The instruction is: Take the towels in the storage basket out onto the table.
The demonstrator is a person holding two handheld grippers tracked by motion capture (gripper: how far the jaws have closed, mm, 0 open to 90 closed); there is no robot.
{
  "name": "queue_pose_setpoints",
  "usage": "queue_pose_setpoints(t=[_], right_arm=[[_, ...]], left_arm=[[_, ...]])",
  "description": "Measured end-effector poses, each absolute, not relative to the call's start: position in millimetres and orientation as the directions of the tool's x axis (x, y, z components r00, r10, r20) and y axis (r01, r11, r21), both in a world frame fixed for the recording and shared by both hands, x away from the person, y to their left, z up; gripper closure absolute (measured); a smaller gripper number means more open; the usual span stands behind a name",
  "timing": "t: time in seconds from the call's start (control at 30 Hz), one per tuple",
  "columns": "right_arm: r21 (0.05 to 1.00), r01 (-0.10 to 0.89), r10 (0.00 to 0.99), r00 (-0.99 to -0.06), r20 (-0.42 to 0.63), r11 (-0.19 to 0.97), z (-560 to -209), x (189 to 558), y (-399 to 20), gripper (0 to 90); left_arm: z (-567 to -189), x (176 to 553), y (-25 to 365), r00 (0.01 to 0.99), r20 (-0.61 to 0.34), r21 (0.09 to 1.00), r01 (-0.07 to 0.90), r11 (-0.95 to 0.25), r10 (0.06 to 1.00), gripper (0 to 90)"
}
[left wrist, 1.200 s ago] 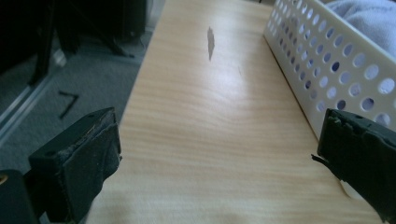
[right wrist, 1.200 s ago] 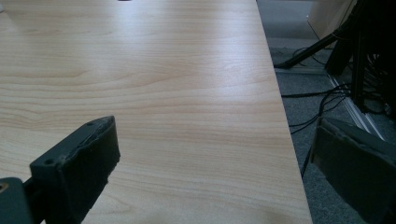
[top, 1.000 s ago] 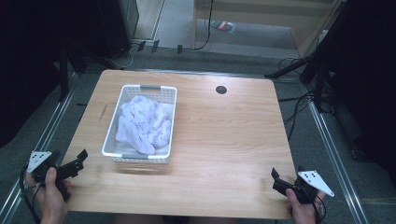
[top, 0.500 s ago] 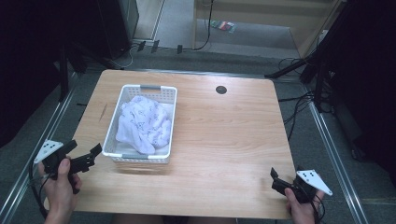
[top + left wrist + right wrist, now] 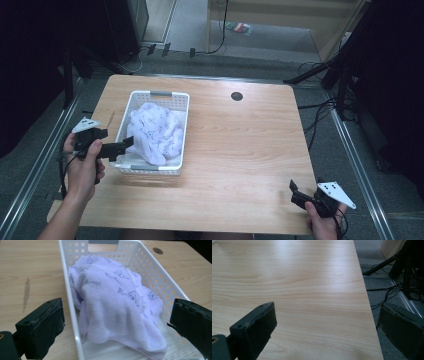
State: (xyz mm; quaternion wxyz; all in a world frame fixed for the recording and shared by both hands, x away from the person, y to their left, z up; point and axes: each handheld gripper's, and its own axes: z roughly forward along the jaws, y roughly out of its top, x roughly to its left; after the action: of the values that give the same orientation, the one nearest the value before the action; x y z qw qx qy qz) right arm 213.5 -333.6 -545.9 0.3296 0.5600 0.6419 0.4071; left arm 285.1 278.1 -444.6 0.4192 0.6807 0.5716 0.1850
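A white perforated basket point(image 5: 131, 105) stands on the left half of the wooden table point(image 5: 240, 150). A crumpled white cloth point(image 5: 156, 131) with small purple prints lies inside it and fills most of it. My left gripper point(image 5: 127, 144) is open at the basket's near left corner, its jaws pointing at the cloth point(image 5: 117, 307); in the left gripper view the jaws stand wide on either side of the basket point(image 5: 155, 272). My right gripper point(image 5: 295, 192) rests open at the table's near right edge with nothing between its jaws point(image 5: 324, 330).
A dark round grommet hole point(image 5: 237, 96) sits near the table's far edge. Cables point(image 5: 320, 120) and dark stands lie on the floor to the right of the table. Metal rails run along both sides of the table.
My left gripper has moved up and to the right from the table's left edge to the basket's near left corner. The right gripper has stayed put.
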Motion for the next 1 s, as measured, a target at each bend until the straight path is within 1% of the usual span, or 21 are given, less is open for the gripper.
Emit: queue_pose_setpoints(t=[0.17, 0.27, 0.33, 0.43, 0.5, 0.57, 0.6, 0.73, 0.77, 0.9, 1.0], right_arm=[[0.891, 0.453, 0.987, -0.158, 0.040, 0.036, -545.9, 213.6, -333.8, 2.0], [0.890, 0.454, 0.986, -0.161, 0.042, 0.036, -545.9, 213.7, -333.9, 2.0], [0.890, 0.455, 0.986, -0.162, 0.042, 0.037, -545.9, 213.8, -333.9, 2.0], [0.890, 0.455, 0.986, -0.162, 0.041, 0.038, -546.0, 213.8, -333.8, 2.0], [0.890, 0.455, 0.986, -0.163, 0.041, 0.038, -546.0, 213.9, -333.9, 2.0], [0.889, 0.455, 0.986, -0.163, 0.041, 0.038, -546.0, 213.9, -333.9, 2.0], [0.889, 0.456, 0.986, -0.164, 0.042, 0.038, -546.0, 213.9, -334.0, 2.0], [0.889, 0.456, 0.986, -0.163, 0.042, 0.037, -546.0, 213.8, -334.0, 2.0], [0.889, 0.456, 0.986, -0.162, 0.041, 0.038, -545.9, 213.7, -334.0, 2.0], [0.888, 0.458, 0.987, -0.158, 0.041, 0.036, -545.9, 213.6, -334.3, 2.0], [0.888, 0.458, 0.986, -0.160, 0.040, 0.038, -546.0, 213.7, -334.2, 2.0]], left_arm=[[-439.4, 307.7, 263.0, 0.293, -0.220, 0.741, 0.671, -0.037, 0.930, 0.0], [-438.7, 324.1, 253.2, 0.288, -0.197, 0.676, 0.732, -0.083, 0.937, 0.0], [-438.3, 333.6, 247.5, 0.286, -0.163, 0.646, 0.754, -0.117, 0.944, 0.0], [-438.6, 343.3, 243.1, 0.277, -0.161, 0.625, 0.772, -0.119, 0.947, 0.0], [-440.3, 356.3, 236.2, 0.256, -0.163, 0.599, 0.793, -0.111, 0.953, 0.0], [-441.3, 360.1, 233.8, 0.261, -0.168, 0.586, 0.802, -0.117, 0.951, 0.0], [-444.3, 367.7, 229.6, 0.261, -0.170, 0.555, 0.822, -0.126, 0.950, 0.0], [-450.1, 377.4, 224.5, 0.242, -0.137, 0.522, 0.842, -0.138, 0.961, 0.0], [-453.5, 382.6, 222.5, 0.227, -0.132, 0.496, 0.858, -0.133, 0.965, 0.0], [-465.0, 393.2, 220.6, 0.200, -0.109, 0.472, 0.873, -0.126, 0.974, 0.0], [-476.3, 397.6, 215.9, 0.201, -0.055, 0.422, 0.892, -0.160, 0.978, 0.0]])
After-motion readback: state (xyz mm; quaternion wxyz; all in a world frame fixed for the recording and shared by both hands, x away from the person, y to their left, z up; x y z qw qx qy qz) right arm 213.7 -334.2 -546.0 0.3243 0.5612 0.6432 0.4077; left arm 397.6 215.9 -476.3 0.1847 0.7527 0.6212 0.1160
